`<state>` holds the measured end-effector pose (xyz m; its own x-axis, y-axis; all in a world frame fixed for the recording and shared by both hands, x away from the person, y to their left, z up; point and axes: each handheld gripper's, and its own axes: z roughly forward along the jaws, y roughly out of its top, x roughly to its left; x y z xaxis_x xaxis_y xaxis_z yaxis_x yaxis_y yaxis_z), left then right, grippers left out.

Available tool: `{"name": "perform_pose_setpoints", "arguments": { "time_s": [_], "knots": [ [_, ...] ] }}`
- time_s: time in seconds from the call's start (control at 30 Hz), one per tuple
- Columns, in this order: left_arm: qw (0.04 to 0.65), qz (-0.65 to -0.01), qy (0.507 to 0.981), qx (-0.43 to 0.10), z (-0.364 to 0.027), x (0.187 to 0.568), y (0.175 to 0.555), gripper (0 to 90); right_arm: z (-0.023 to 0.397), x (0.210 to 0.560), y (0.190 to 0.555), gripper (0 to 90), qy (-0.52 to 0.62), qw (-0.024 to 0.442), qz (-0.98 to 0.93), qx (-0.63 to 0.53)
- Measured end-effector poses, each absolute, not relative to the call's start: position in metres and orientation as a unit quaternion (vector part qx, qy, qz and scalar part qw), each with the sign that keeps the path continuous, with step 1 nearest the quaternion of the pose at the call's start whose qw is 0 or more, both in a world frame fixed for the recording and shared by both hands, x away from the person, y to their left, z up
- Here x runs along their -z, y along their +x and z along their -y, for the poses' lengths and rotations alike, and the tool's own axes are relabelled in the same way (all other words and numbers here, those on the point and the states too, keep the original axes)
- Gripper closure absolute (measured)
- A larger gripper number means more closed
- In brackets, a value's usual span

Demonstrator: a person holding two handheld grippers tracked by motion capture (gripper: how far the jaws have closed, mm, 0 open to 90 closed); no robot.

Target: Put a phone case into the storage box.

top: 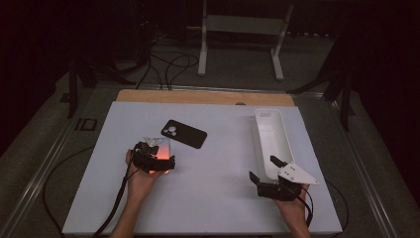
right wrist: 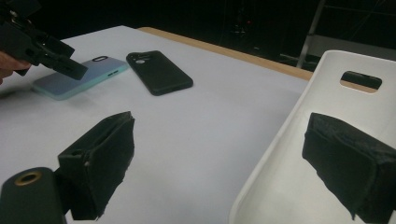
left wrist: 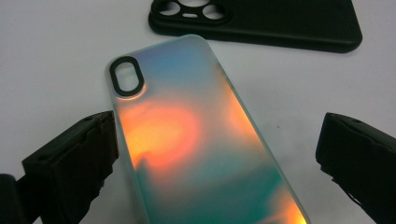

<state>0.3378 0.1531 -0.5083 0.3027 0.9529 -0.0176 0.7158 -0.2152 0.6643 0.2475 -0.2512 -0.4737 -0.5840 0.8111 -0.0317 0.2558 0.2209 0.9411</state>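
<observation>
Hovering my left gripper [left wrist: 215, 154] with jaws spread wide over the iridescent phone case [left wrist: 196, 140]; it lies flat between them, long axis running straight ahead, so I close across its width.

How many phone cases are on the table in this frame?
2: an iridescent case lying between the open jaws of the left gripper, and a black case just beyond it. None seems hidden.

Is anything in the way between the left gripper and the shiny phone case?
No. The left gripper hangs right over the shiny case, jaws open on both sides of it. The black case lies beyond.
</observation>
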Motion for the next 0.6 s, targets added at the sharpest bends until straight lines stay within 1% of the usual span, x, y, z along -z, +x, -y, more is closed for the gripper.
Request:
{"name": "perform_pose_setpoints", "arguments": {
  "time_s": [0.1,0.23,0.27,0.37,0.6],
  "knots": [
    [0.285,-0.554,0.756,-0.200,-0.1520,0.5111,0.3381,0.0,0.2511,0.4736,0.2474,9.0,0.365,0.275,-0.732,-0.506],
    [0.280,-0.562,0.753,-0.198,-0.1535,0.5163,0.3388,5.7,0.2512,0.4737,0.2474,9.0,0.364,0.274,-0.732,-0.506],
    [0.274,-0.563,0.753,-0.205,-0.1538,0.5174,0.3385,6.7,0.2510,0.4737,0.2473,9.0,0.365,0.274,-0.731,-0.506],
    [0.268,-0.568,0.752,-0.199,-0.1562,0.5184,0.3384,9.5,0.2511,0.4738,0.2473,9.0,0.364,0.275,-0.732,-0.506],
    [0.258,-0.577,0.750,-0.193,-0.1611,0.5173,0.3356,11.1,0.2511,0.4737,0.2472,9.0,0.364,0.275,-0.732,-0.506]
  ]
}}
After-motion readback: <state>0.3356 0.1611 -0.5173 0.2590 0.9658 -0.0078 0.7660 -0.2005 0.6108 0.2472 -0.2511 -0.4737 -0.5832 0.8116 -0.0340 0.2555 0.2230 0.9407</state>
